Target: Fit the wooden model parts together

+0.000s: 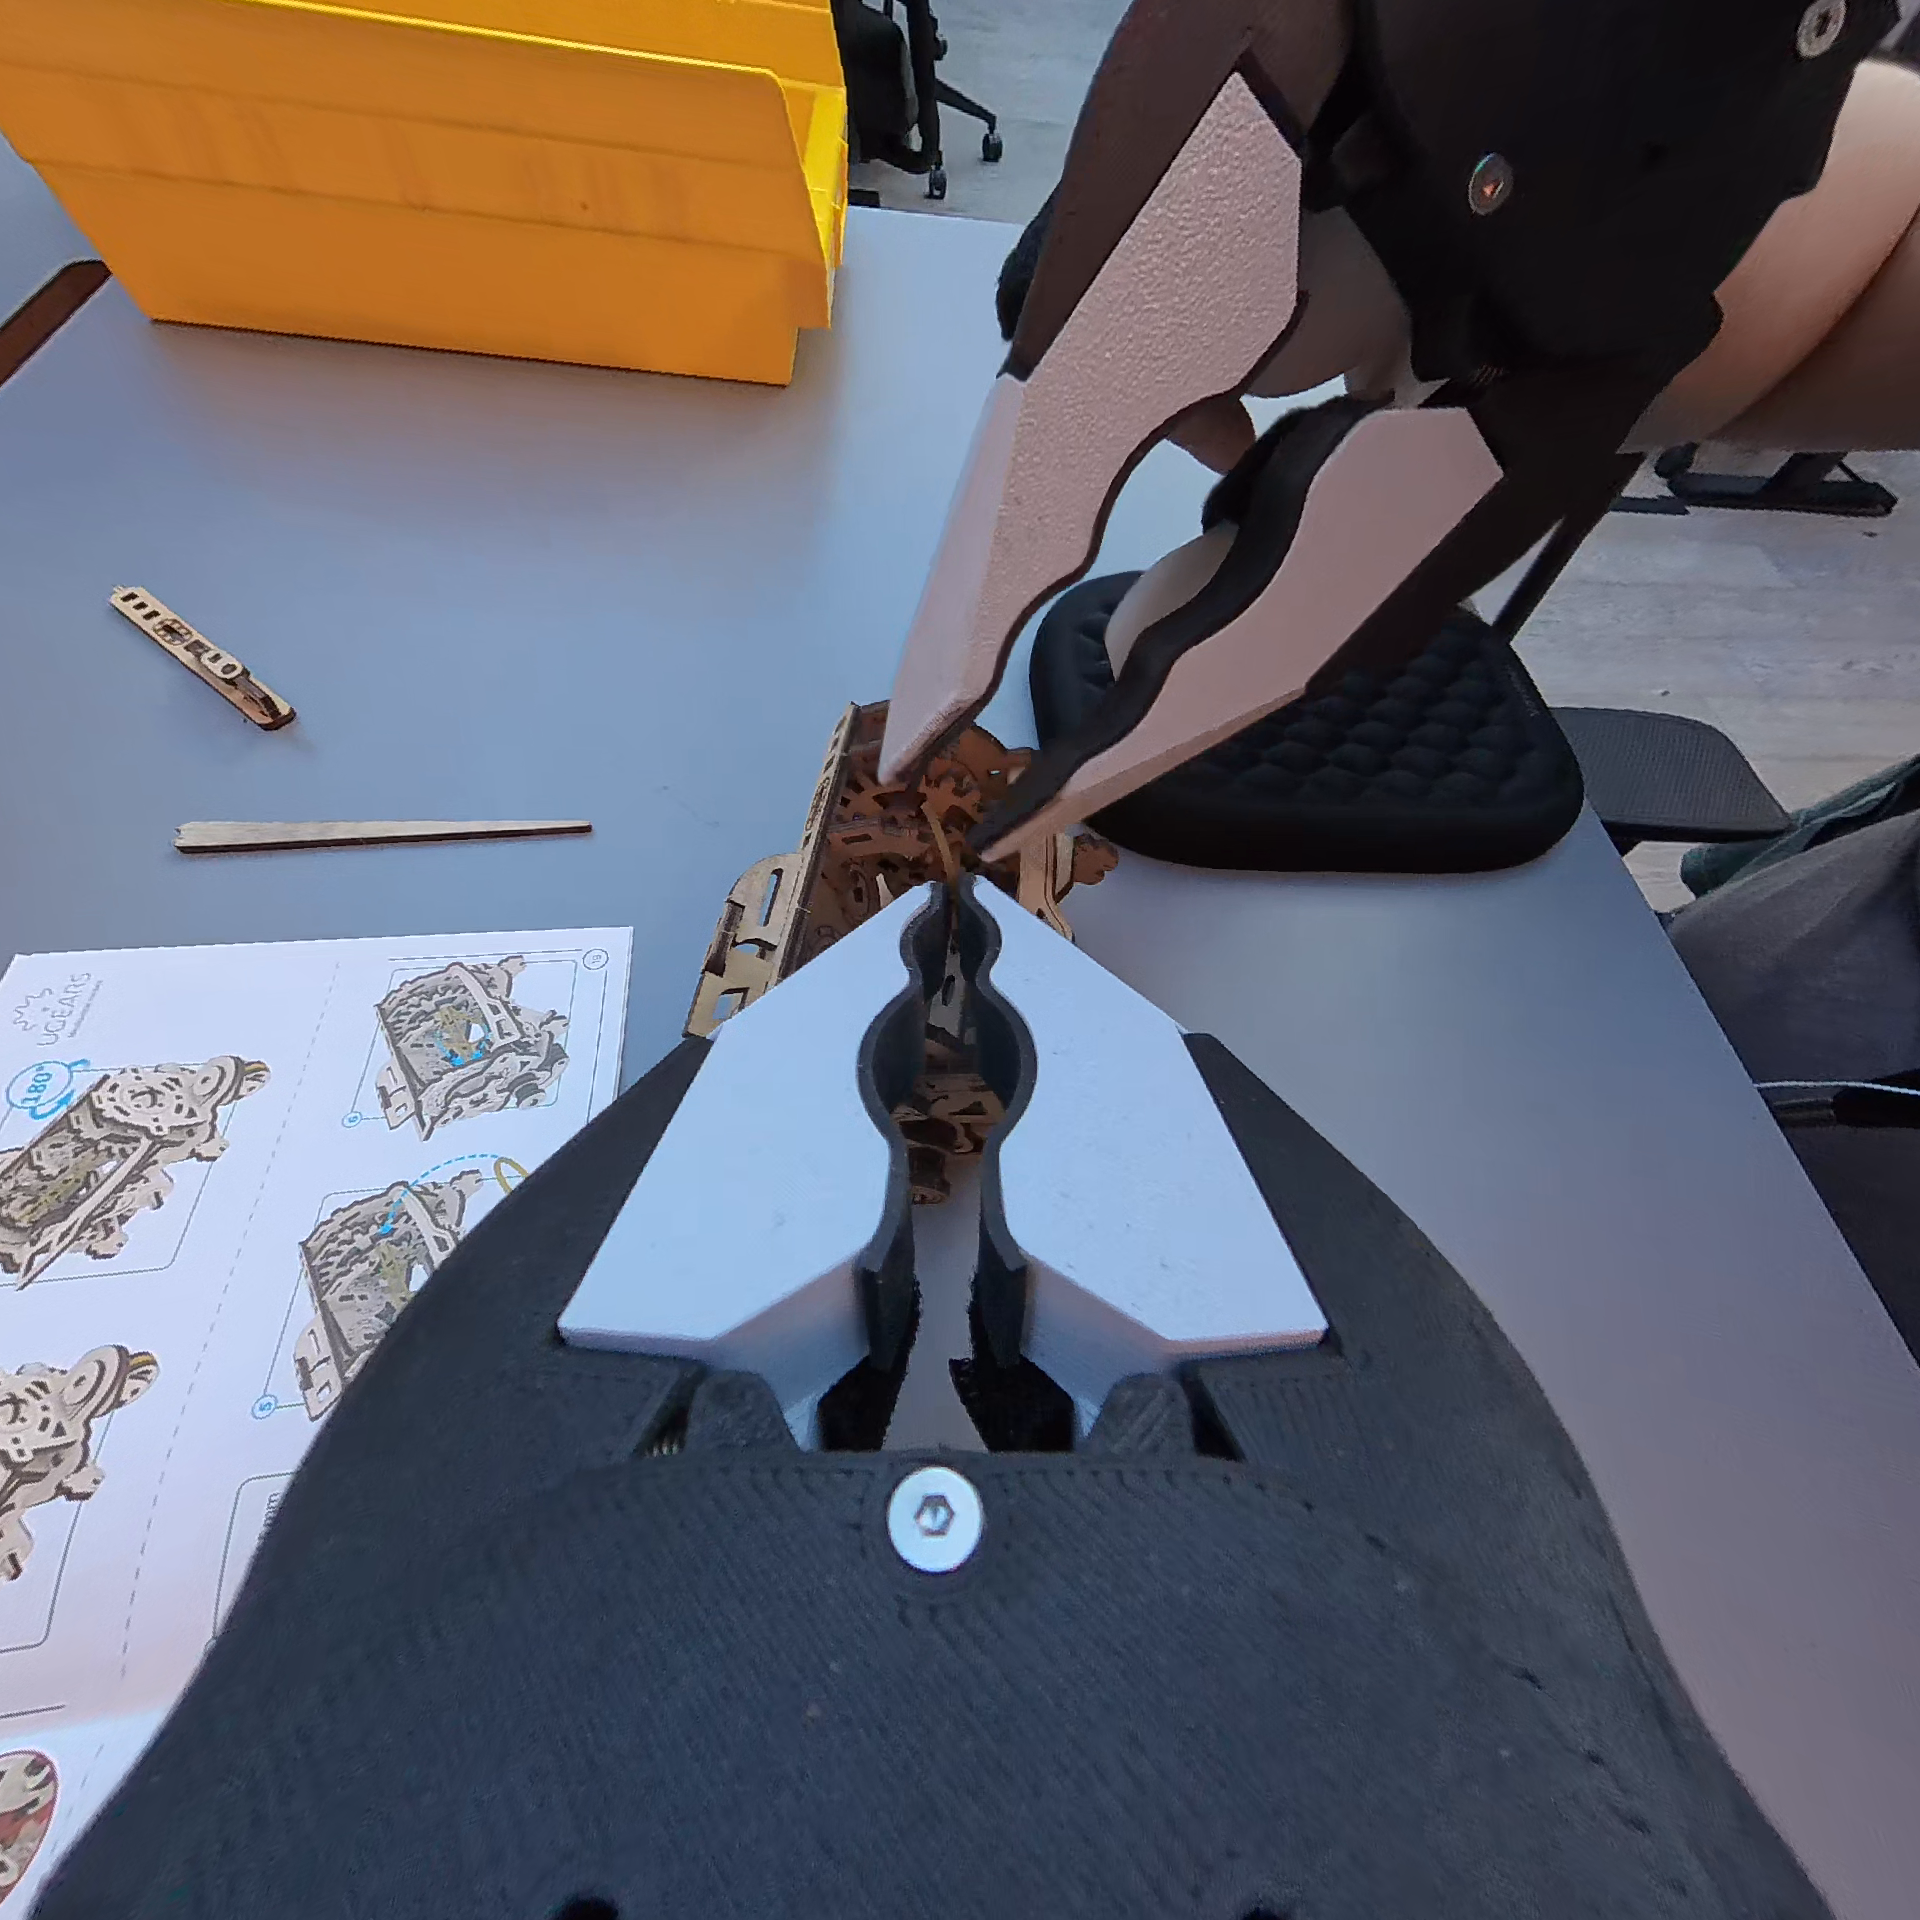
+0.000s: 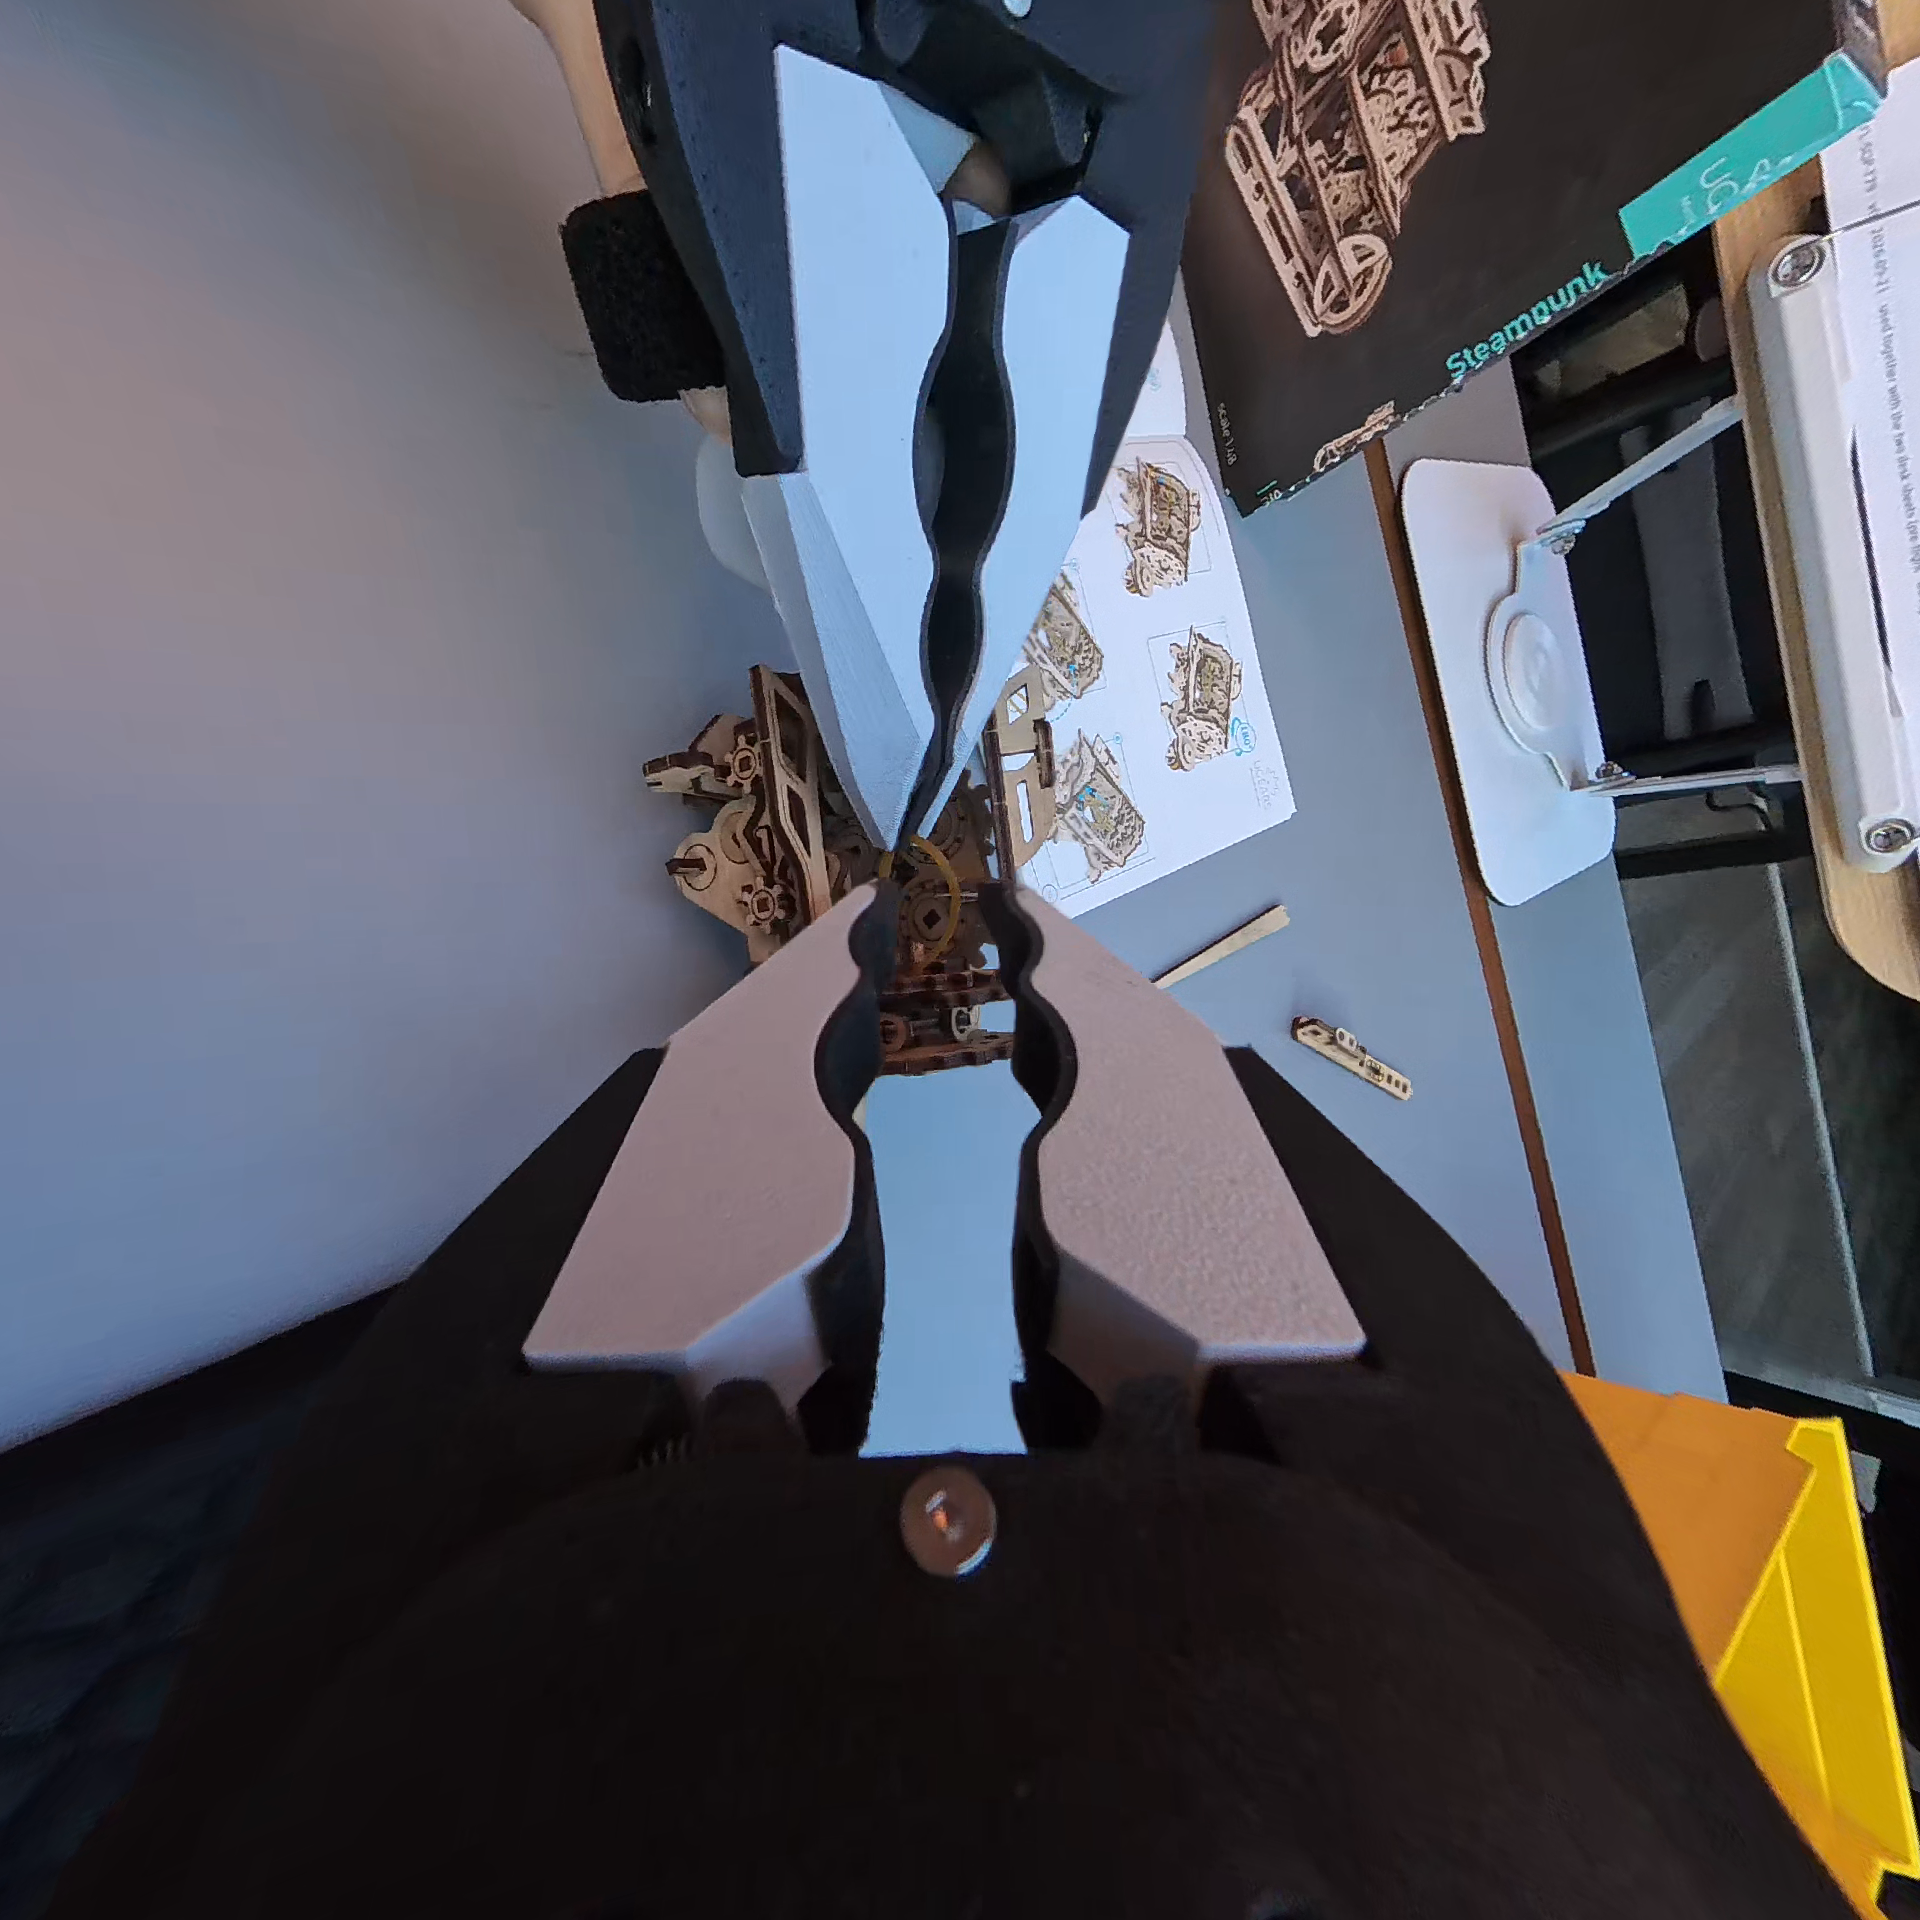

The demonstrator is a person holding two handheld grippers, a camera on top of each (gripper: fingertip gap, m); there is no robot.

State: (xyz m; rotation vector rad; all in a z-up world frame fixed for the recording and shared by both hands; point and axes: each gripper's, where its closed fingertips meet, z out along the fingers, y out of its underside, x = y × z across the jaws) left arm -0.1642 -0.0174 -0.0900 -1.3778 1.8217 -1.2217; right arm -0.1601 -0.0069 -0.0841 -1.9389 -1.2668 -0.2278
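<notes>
We're mid-fit, both tools at the model (image 1: 831, 894) at frame centre on the worktop (image 1: 468, 499). Left hand-held gripper (image 1: 958, 889) is pinched nearly together on something there, looks like the rubber band (image 2: 940, 883); right hand-held gripper (image 2: 940, 899) sits slightly apart. Next probably needs careful hooking. Two loose sticks, one sheet (image 1: 260, 1091).

The left gripper (image 1: 954, 886), grey-fingered on a black printed body, points forward with its tips pinched together. The pink-fingered right gripper (image 1: 940, 805) angles down to meet it tip to tip, its fingers slightly parted, a bare forearm (image 1: 1808, 301) behind it.
</notes>
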